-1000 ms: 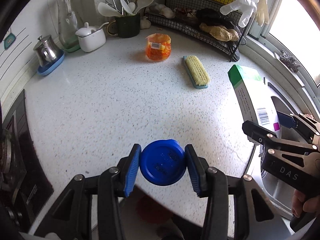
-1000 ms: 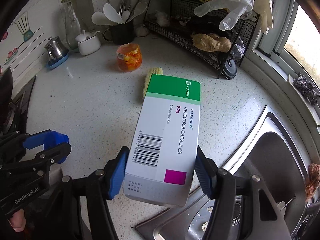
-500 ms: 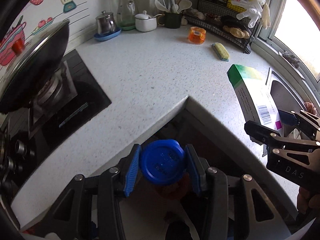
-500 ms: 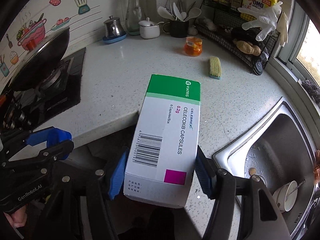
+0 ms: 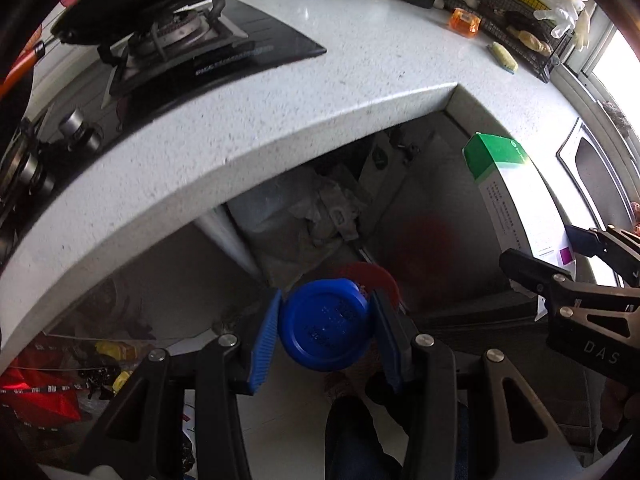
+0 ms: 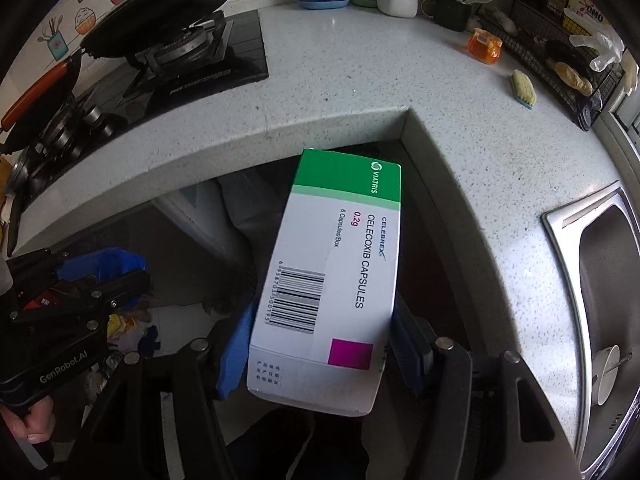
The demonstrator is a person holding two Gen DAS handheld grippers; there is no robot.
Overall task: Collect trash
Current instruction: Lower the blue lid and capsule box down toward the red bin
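My left gripper is shut on a round blue bottle cap, held between its blue pads off the counter's front edge, above the floor. The same left gripper shows at the left of the right wrist view with the cap's blue edge in it. My right gripper is shut on a white and green medicine box, also past the counter edge. That box appears at the right of the left wrist view. Below, in the corner under the counter, lies crumpled grey material.
The speckled white countertop forms an inner corner. A gas hob with a black pan stands at the left, a steel sink at the right. An orange packet, a scrub brush, jars and a wire rack sit at the back.
Both grippers have pulled back off the countertop and sunk a little, carrying the cap and the box past the counter's edge over the floor. The grips are unchanged.
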